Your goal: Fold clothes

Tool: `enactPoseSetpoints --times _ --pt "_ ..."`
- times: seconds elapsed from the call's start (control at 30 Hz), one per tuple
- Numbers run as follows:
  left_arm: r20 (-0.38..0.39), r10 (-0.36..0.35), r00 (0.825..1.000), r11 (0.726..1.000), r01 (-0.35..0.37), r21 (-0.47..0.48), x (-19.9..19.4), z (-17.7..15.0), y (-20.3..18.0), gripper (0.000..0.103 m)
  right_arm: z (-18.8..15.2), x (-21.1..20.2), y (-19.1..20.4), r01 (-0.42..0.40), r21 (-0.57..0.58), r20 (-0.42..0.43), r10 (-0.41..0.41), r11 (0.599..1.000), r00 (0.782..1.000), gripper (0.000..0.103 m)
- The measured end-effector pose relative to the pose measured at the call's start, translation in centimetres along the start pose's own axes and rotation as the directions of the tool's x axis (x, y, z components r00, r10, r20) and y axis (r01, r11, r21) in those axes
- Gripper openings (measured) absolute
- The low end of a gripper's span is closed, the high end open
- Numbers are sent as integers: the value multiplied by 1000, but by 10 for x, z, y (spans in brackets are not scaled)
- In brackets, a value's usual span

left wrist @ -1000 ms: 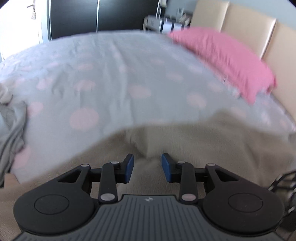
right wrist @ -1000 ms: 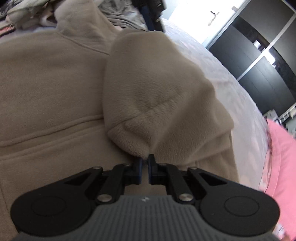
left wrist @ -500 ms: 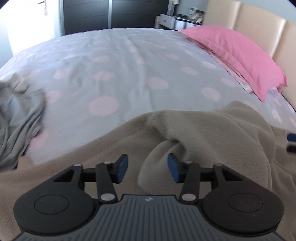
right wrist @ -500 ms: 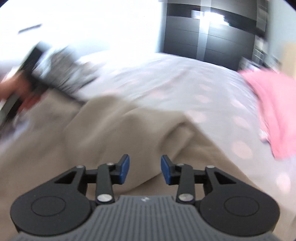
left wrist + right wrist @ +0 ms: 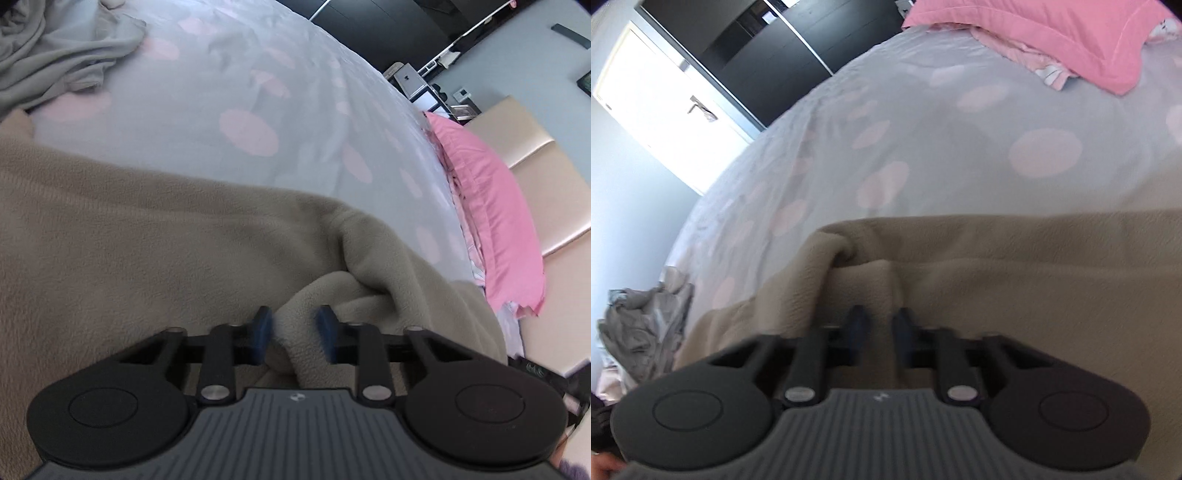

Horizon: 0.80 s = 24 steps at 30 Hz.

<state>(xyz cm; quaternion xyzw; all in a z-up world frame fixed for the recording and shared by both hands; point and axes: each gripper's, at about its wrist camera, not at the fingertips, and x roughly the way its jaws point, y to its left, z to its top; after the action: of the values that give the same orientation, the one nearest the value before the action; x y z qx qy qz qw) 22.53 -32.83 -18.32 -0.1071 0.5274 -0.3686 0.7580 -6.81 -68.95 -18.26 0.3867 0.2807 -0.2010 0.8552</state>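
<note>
While both of our grippers bite into the beige fleece garment (image 5: pixel 155 258), the step in hand looks like taking hold of one edge at two places so we can carry it across for a fold. To do it well, we judge that each pinch should seat deep on the pads and catch every layer, because thick fleece like this probably slips out of a shallow hold; then we should lift both hands together and keep the span between them taut so the fold line stays straight. Our left gripper (image 5: pixel 294 328) has its blue jaws closing on a raised ridge of fleece that stands between them at 12 o'clock from the tool body, with the cloth bunching onward toward 1 o'clock. Our right gripper (image 5: pixel 879 328) has its jaws drawn close, pinching a folded flap of the same fleece that rises at 12 o'clock, though blur hides the contact itself. From both wrist views the garment lies spread on the grey duvet with pink dots (image 5: pixel 240 92), filling the lower half of each view. A pink pillow (image 5: pixel 491 206) sits at 2 o'clock in the left view, well apart from the fleece, and a crumpled grey garment (image 5: pixel 642 332) lies at 9 o'clock in the right view.
</note>
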Motion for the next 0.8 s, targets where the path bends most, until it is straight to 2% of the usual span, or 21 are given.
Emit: enactPoseSetpoints --times 0.07,0.13,0.2,0.3,0.43,0.47,0.57,0.63,0.7,0.73,0.8 --pt "53 19 998 999 -21 42 -4 10 -7 12 -4 -15 12 3 -37 50 -1 999 999 6" --pt "72 27 997 997 -32 73 -6 19 -13 9 -11 -36 22 -7 -74 91 14 997 996 5" --pt "74 53 996 992 -61 112 -4 23 -17 8 -17 -50 30 24 -117 109 -11 993 994 5" --pt "60 116 991 975 -125 184 9 20 -22 6 -28 -43 19 122 -124 87 -112 985 990 4" --pt "64 141 988 971 -150 184 15 7 -14 7 -40 -15 -11 167 -60 47 -164 984 985 3" --pt "66 142 988 970 -152 188 12 6 -13 8 -41 -15 -14 157 -49 51 -155 986 987 3" --pt "73 143 987 967 -155 202 1 6 -13 24 -37 -21 -13 160 -57 45 -157 986 987 5" --pt "63 134 989 970 -144 197 -12 9 -11 26 -33 -28 -11 215 -96 47 -211 972 976 7" --pt "121 162 979 953 -187 237 -31 9 -17 26 -30 -43 -10 268 -135 98 -257 954 962 17" --pt "156 155 975 945 -193 265 -41 8 -21 26 -28 -52 -9 261 -145 126 -244 954 962 21" --pt "184 94 978 943 -146 297 -52 6 -34 26 -24 -62 0 234 -172 166 -205 957 964 21"
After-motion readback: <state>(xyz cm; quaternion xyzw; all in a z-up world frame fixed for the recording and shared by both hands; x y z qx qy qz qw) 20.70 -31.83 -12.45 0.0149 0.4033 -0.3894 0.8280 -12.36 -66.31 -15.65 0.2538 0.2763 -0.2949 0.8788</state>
